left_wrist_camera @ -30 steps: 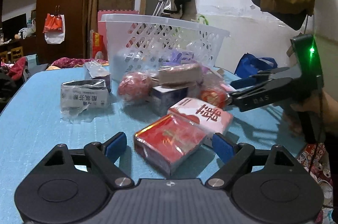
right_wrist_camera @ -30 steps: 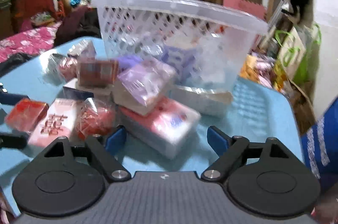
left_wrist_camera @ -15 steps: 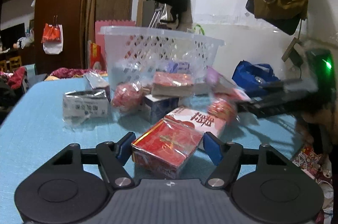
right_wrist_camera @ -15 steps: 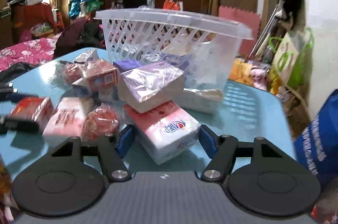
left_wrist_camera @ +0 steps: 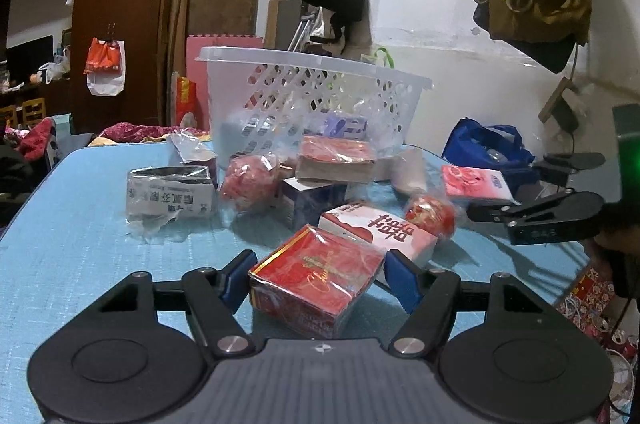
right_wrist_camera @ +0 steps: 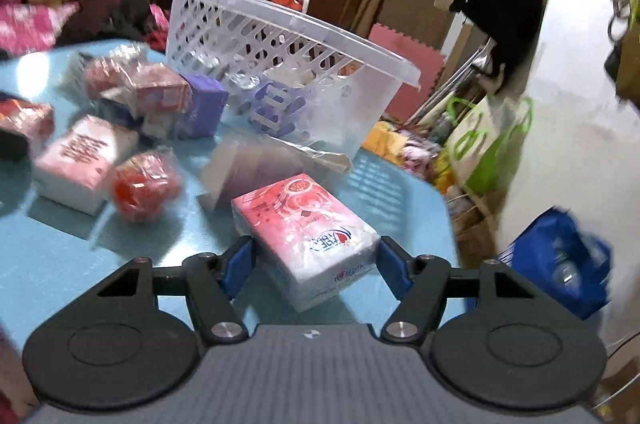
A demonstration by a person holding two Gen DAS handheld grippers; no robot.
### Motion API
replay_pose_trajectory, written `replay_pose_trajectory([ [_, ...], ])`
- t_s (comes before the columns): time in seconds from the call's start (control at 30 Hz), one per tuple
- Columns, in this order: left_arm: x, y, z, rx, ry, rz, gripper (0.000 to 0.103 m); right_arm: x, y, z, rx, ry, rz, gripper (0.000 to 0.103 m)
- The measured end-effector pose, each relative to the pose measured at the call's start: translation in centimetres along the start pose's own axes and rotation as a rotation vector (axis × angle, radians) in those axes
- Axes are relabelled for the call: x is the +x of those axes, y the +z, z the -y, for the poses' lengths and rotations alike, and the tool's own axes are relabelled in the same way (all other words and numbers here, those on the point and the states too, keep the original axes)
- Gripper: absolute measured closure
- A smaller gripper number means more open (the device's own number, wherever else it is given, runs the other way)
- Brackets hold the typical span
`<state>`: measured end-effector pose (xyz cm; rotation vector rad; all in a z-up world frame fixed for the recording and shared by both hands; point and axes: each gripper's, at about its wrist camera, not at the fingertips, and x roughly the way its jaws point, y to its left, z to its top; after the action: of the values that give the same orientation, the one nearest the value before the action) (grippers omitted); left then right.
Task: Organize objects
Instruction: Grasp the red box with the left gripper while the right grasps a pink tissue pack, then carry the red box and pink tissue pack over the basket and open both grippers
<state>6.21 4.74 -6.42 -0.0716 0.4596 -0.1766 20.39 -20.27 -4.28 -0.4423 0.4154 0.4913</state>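
Broadly, item by item from biggest down: white lattice basket (left_wrist_camera: 316,91) at the far end of the blue table (left_wrist_camera: 80,224), holding only a purple-printed pack (left_wrist_camera: 347,126) and some clear wrapping as far as the mesh lets me see, so I judge the sorting barely begun. Silver-grey printed box (left_wrist_camera: 170,193), loose on the left, untouched. Pink-and-white carton (left_wrist_camera: 380,228) with red characters, lying flat mid-table. Brown-edged bundle with a red top (left_wrist_camera: 336,159) stacked on a dark blue box (left_wrist_camera: 310,197) just before the basket. Pink tissue pack (right_wrist_camera: 308,236), now between the right gripper (right_wrist_camera: 314,266): its jaws have just been closing, and the blue pads sit against both sides of the pack. Red gold-edged box (left_wrist_camera: 316,274), likewise between the left gripper (left_wrist_camera: 320,278), whose jaws have also just been closing to meet its two sides. Two wrapped red balls (left_wrist_camera: 248,179) (left_wrist_camera: 430,214), still among the clutter. Both gripped packs remain low over the table, well short of the basket; nearly everything is left to place.
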Motion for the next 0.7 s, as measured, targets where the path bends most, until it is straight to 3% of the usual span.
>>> replay_pose_trajectory([
  [0.3,-0.7,0.4,0.2,0.006,-0.003,0.073,0.03,-0.9,-0.8,1.5,0.163,0.128,0.064,0.034],
  [0.43,-1.4,1.2,-0.3,-0.013,-0.002,0.101,0.03,-2.4,-0.6,2.0,0.23,0.203,0.132,0.034],
  [0.53,-2.2,3.1,-0.6,-0.022,-0.007,0.149,0.03,-3.9,0.7,2.6,0.259,0.206,0.194,0.034],
  [0.7,-2.3,10.2,-0.5,-0.017,-0.008,0.243,0.03,-4.1,6.6,3.4,0.252,0.202,0.268,0.034],
])
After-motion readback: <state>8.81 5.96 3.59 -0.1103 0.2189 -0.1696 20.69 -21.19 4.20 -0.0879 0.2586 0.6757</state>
